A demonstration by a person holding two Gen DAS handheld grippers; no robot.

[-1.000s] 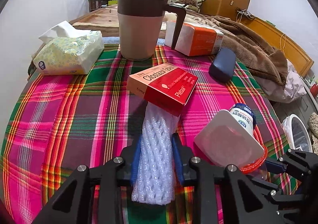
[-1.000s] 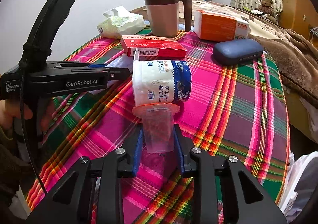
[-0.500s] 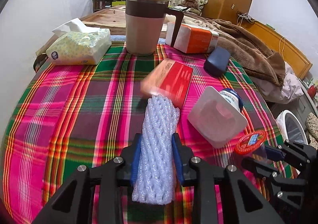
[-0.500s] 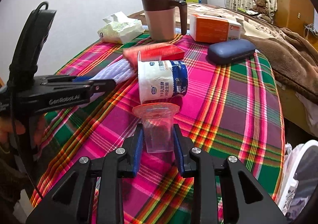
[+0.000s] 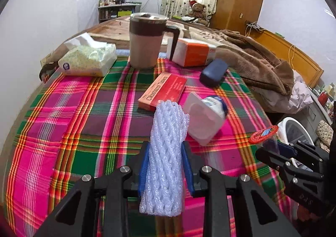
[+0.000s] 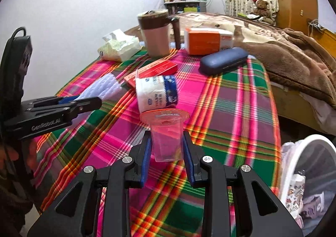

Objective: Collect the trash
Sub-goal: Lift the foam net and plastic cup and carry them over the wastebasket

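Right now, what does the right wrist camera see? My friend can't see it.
The right gripper holds a clear cup above a plaid tablecloth. Behind lie a yogurt tub, red box and mug; a white bin sits lower right.

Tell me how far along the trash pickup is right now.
Done: some wrappers already lie in the white bin. In hand: the left gripper is shut on the foam net sleeve, the right gripper on the clear plastic cup. Left: the tipped yogurt tub on the plaid tablecloth.
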